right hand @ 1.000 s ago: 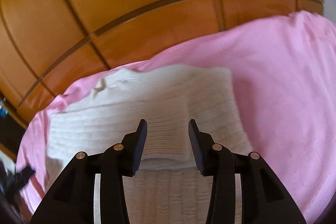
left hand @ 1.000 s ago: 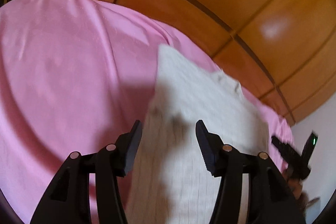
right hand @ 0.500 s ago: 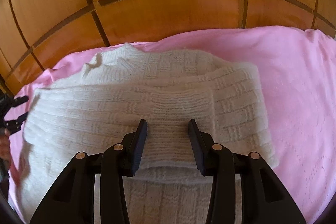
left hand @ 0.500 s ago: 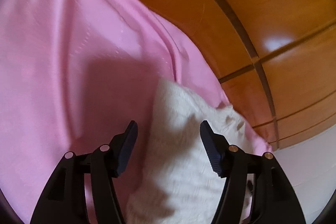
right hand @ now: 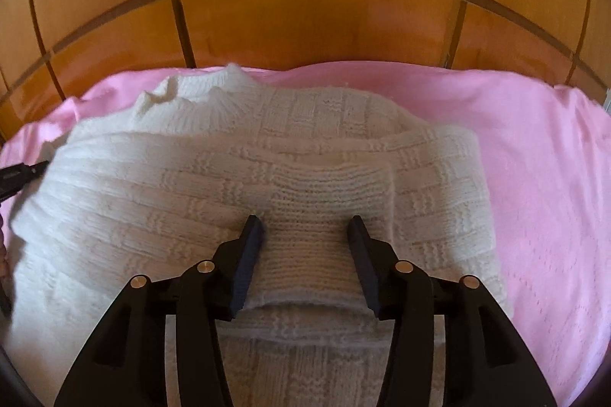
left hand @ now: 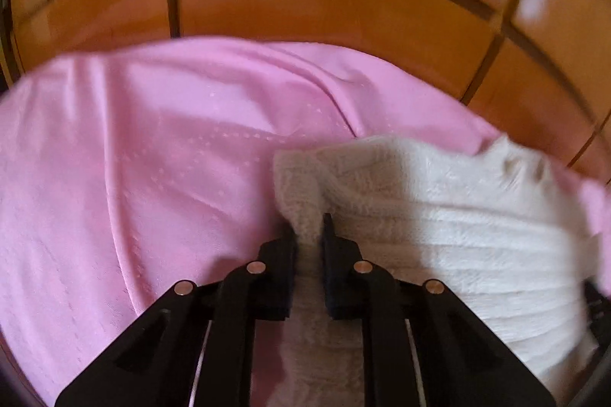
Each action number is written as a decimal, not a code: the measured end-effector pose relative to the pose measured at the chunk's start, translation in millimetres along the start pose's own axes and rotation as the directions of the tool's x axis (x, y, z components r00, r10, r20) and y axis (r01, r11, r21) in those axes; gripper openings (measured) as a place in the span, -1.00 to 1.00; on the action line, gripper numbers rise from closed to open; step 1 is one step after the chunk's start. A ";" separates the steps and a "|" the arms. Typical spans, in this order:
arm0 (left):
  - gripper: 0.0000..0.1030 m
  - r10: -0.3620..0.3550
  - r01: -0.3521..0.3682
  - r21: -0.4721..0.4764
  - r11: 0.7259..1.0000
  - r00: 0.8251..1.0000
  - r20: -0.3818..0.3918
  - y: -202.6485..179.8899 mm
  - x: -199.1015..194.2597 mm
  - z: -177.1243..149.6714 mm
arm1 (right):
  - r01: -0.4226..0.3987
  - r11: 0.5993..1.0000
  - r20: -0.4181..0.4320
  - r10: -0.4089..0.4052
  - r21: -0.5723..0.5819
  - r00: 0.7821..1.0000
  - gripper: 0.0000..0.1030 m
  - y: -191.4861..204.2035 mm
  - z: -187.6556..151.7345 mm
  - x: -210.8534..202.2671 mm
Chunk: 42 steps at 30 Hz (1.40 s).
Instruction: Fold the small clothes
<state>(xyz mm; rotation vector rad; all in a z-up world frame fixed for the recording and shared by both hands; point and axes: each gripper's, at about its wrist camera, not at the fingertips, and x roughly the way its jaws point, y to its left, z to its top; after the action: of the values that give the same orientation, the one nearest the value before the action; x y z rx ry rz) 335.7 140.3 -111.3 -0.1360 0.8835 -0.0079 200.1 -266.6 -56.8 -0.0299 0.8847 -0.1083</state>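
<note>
Your sweater is cream-white, basket-weave knit with a ribbed collar, partly folded, a plain-knit sleeve laid across its front. It lies on the pink bedsheet, collar toward the wooden headboard, long axis running from you to it. Your left gripper has just closed, pinching the sweater's edge. Your right gripper has just widened; its jaws stand apart over the sleeve.

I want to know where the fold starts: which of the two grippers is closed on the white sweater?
The left gripper: its jaws have just closed and pinch an edge of the white sweater. The right gripper has open jaws, with knit between them unpinched.
</note>
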 end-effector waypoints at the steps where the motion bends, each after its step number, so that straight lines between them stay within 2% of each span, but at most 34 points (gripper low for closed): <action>1: -0.69 0.021 -0.021 0.000 1.000 1.000 -0.007 -2.0 -2.5 1.4 | -0.002 1.000 0.006 0.003 -0.005 1.000 -0.08 0.0 -0.8 -0.1; 2: -0.62 0.031 -0.031 -0.019 0.999 0.999 -0.012 -1.3 -7.1 3.2 | -0.013 1.000 0.011 0.013 0.005 1.000 -0.08 -2.5 -1.7 0.3; 3: -0.44 0.046 -0.046 -0.049 0.998 0.999 0.002 0.4 -18.0 4.7 | -0.022 1.000 0.012 0.022 0.014 1.000 -0.08 -4.6 -2.1 0.3; 5: -0.42 0.040 -0.038 -0.054 0.998 0.998 0.050 -7.6 -36.2 4.5 | -0.037 0.999 0.012 0.037 0.029 0.999 -0.08 -8.1 -2.2 0.7; 8: -0.41 -0.054 0.054 0.003 0.999 0.994 0.094 -24.2 -66.1 -14.1 | -0.034 0.999 0.017 0.034 0.026 0.999 -0.08 -7.6 -3.4 -0.3; 9: -0.40 -0.060 0.057 0.033 0.998 0.994 0.089 -29.2 -67.5 -20.0 | -0.034 0.999 0.018 0.033 0.025 0.999 -0.07 -6.8 -3.2 -0.5; 10: -0.37 -0.064 0.060 0.078 0.995 0.997 0.046 -39.2 -61.4 -30.6 | -0.034 0.999 0.018 0.033 0.026 0.999 -0.07 -6.8 -3.3 -0.4; 12: -0.34 -0.011 0.014 0.111 0.994 0.999 -0.031 -48.1 -36.8 -45.3 | -0.035 0.999 0.019 0.035 0.027 0.999 -0.07 -7.1 -3.6 0.0; 15: -0.33 0.019 -0.017 0.120 0.993 1.000 -0.018 -50.6 -30.4 -45.1 | -0.045 0.998 0.017 0.045 0.035 0.999 -0.05 -8.5 -3.3 2.2; 18: -0.35 0.030 -0.027 0.083 0.996 0.999 -0.030 -51.1 -49.5 -37.9 | -0.049 0.998 0.018 0.048 0.037 0.999 -0.05 -8.7 -2.8 2.1; 19: -0.21 0.008 -0.008 0.068 0.998 1.000 -0.003 -49.9 -65.0 -36.2 | -0.051 0.998 0.019 0.051 0.039 0.999 -0.05 -9.4 -2.4 1.9; 21: 0.08 0.013 -0.017 0.065 0.998 0.998 0.057 -49.9 -93.8 -40.5 | -0.050 0.998 0.021 0.049 0.040 0.999 -0.03 -9.0 -1.4 -2.1; 23: 0.09 -0.003 -0.004 0.070 0.998 0.995 0.100 -48.3 -123.0 -48.9 | -0.049 0.998 0.016 0.049 0.031 0.999 0.23 -7.5 -0.9 -11.3; 24: 0.09 -0.004 -0.005 0.078 0.997 0.994 0.110 -49.1 -132.5 -54.1 | -0.053 0.998 0.012 0.052 0.036 0.999 0.52 -6.8 -2.2 -19.6; 25: 0.10 0.009 -0.019 0.083 0.996 0.993 0.115 -48.5 -136.7 -55.5 | -0.055 0.997 0.016 0.054 0.046 0.998 0.62 -7.0 -5.2 -27.2; 26: 0.10 0.019 -0.030 0.087 0.996 0.993 0.118 -46.8 -144.9 -61.4 | -0.062 0.997 0.018 0.061 0.052 0.998 0.62 -7.2 -8.5 -32.4; 29: 0.20 -0.008 0.000 0.074 0.997 0.994 0.108 -37.2 -158.7 -74.9 | -0.077 0.995 -0.002 0.078 0.061 0.997 0.62 -7.5 -25.3 -52.0; 36: 0.21 0.002 -0.005 0.037 0.999 0.996 0.085 -23.7 -184.5 -110.8 | -0.107 0.991 -0.097 0.115 0.082 0.989 0.62 -9.4 -74.9 -76.8; 42: 0.21 0.013 -0.018 0.051 0.999 0.995 0.095 -16.5 -201.0 -127.5 | -0.117 0.992 -0.114 0.121 0.040 0.986 0.70 -5.9 -103.1 -98.1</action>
<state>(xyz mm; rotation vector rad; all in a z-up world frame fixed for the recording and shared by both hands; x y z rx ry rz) 110.6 121.9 -34.4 -0.0801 0.7888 -0.0101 58.2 -260.0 -46.1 0.0613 0.9990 -0.0128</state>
